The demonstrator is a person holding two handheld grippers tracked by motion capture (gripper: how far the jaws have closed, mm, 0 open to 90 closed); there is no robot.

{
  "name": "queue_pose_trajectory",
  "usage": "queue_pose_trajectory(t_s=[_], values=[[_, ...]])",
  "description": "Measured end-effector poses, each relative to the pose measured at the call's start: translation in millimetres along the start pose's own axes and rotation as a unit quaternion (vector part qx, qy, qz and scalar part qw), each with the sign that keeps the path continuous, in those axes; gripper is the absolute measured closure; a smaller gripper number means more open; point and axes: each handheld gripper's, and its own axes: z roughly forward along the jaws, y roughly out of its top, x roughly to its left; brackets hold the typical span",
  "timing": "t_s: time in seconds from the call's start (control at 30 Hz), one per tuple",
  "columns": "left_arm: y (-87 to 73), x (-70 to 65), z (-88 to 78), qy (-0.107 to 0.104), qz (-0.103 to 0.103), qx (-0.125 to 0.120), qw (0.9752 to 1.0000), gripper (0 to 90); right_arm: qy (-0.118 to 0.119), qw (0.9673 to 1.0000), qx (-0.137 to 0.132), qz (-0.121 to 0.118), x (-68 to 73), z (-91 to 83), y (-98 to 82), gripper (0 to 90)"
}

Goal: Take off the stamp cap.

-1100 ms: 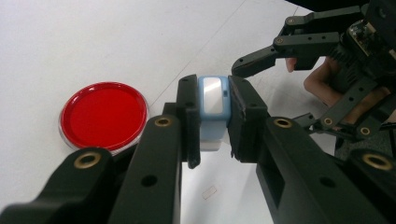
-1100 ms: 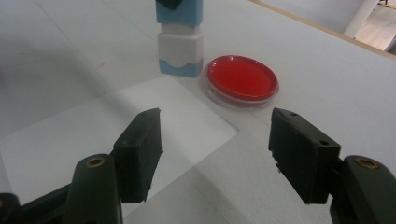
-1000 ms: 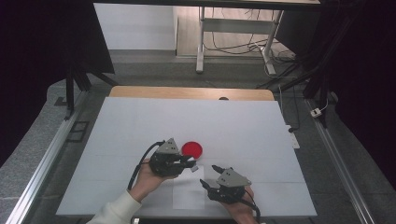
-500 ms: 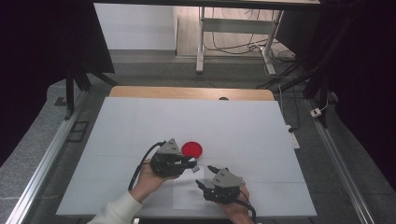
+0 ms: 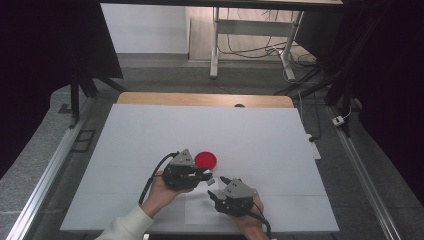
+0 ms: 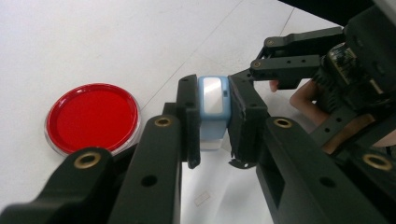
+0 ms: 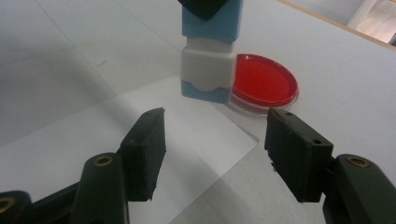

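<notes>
Just beside red dish, left gripper clamps blue-white block; right gripper gapes nearby.

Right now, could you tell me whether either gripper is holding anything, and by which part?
The left gripper holds a small blue-and-white block, clamped by its blue upper sides between the jaws. The right gripper holds nothing, its jaws open just short of the block.

Petri dish on surface, near front centre; left claw just before it, right claw nearer the front edge, beside it.
</notes>
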Motion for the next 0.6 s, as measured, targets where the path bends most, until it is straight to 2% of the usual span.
queue_pose_trajectory(t_s=[0.17,0.27,0.43,0.6], values=[[0.2,-0.1,1.4,0.000,0.001,0.001,1.0000,75.0,-0.006,1.0000,0.002,-0.001,1.9,4.0,1.5,39.6],[0.2,-0.5,2.0,0.000,0.000,0.001,1.0000,75.0,-0.019,0.9998,-0.002,-0.003,3.6,4.5,2.8,42.5],[0.1,-0.7,2.2,-0.001,0.000,0.001,1.0000,75.0,-0.023,0.9996,-0.011,-0.007,7.3,6.3,4.9,46.8],[0.0,-1.6,3.5,-0.001,0.001,0.002,1.0000,75.0,-0.028,0.9995,-0.008,-0.014,9.3,8.0,5.9,50.0]])
